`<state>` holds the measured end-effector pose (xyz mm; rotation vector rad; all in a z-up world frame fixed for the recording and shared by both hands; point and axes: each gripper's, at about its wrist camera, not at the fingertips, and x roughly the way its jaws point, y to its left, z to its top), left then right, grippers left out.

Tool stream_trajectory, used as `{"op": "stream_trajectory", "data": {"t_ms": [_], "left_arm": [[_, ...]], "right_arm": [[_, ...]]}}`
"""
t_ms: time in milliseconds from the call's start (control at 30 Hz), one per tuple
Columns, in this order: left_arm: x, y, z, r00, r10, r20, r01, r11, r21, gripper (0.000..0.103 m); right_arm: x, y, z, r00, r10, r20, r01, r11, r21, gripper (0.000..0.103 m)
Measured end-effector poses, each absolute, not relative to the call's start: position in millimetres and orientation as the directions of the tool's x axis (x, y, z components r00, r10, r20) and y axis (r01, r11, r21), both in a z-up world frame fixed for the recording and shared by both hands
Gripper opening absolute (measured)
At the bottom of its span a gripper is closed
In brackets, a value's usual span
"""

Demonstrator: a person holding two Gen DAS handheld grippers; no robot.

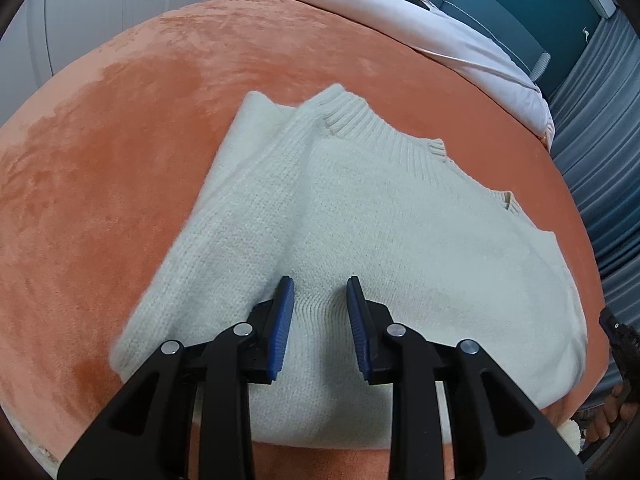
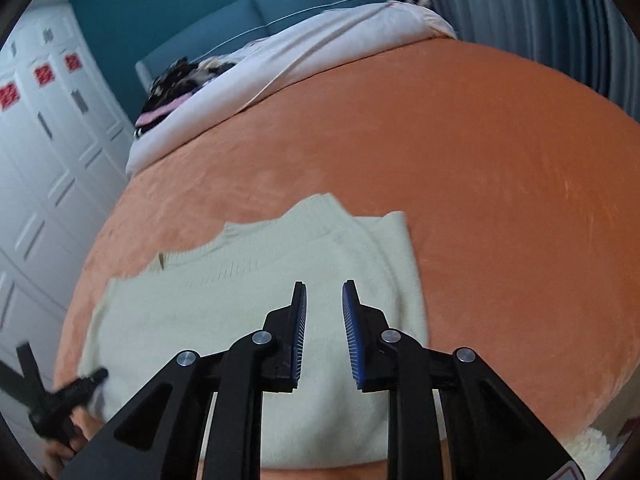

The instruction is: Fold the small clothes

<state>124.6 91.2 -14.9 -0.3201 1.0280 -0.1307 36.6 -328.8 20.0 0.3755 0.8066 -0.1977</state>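
White knit sweater (image 1: 360,232) lying flat on orange blanket (image 1: 120,160), one side folded over at 10 o'clock, left gripper (image 1: 320,292) above its hem, parted, empty, right gripper (image 2: 324,300) likewise parted, holding nothing, pale duvet (image 2: 300,60) at 12 o'clock

Cream ribbed-knit sweater (image 1: 392,216) on plain orange blanket (image 1: 120,168); pale pink duvet (image 1: 420,20); teal headboard (image 2: 224,32).

No legible txt anywhere; red decals (image 2: 43,74) on white wardrobe doors (image 2: 60,168) too blurry to read.
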Motion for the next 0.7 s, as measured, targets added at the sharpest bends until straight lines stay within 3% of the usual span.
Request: {"op": "stream_trajectory", "data": {"t_ms": [67, 100, 167, 233, 267, 367, 400, 533, 700], "left_arm": [[124.4, 91.3, -14.8, 0.513, -0.257, -0.819, -0.048, 0.944, -0.327, 0.026], [124.4, 91.6, -14.5, 0.512, -0.261, -0.818, -0.046, 0.943, -0.33, 0.026], [124.8, 93.3, -13.1, 0.504, -0.27, -0.821, -0.044, 0.941, -0.336, 0.026], [120.9, 98.7, -5.0, 0.498, -0.28, -0.821, -0.071, 0.93, -0.36, 0.026], [115.4, 103.3, 1.4, 0.51, -0.287, -0.811, -0.092, 0.919, -0.383, 0.031], [87.9, 123.5, 18.0, 0.593, -0.293, -0.75, -0.152, 0.874, -0.461, 0.061], [80.0, 132.1, 16.8, 0.601, -0.281, -0.748, -0.194, 0.857, -0.478, 0.065], [64.8, 158.0, -2.4, 0.592, -0.324, -0.738, -0.291, 0.768, -0.571, 0.066], [55.7, 166.2, -0.4, 0.591, -0.301, -0.749, -0.315, 0.768, -0.557, 0.068]], "right_arm": [[39.5, -322.2, -7.1, 0.605, -0.066, -0.793, 0.314, 0.935, 0.162, 0.017], [41.0, -325.9, -28.4, 0.545, -0.07, -0.836, 0.344, 0.927, 0.147, 0.005], [29.2, -336.3, -33.3, 0.575, -0.031, -0.818, 0.37, 0.901, 0.226, 0.003], [30.3, -335.0, -17.0, 0.565, -0.007, -0.825, 0.413, 0.868, 0.276, 0.009], [23.4, -334.1, -4.6, 0.598, 0.031, -0.801, 0.409, 0.847, 0.339, 0.017], [12.0, -311.3, 25.9, 0.643, 0.1, -0.76, 0.324, 0.863, 0.388, 0.017], [13.0, -298.3, 32.4, 0.651, 0.115, -0.751, 0.289, 0.877, 0.385, 0.017], [37.9, -249.6, 44.4, 0.632, 0.223, -0.742, 0.158, 0.9, 0.405, 0.017], [101.7, -183.5, 38.8, 0.573, 0.289, -0.767, 0.07, 0.915, 0.397, 0.013]]}}
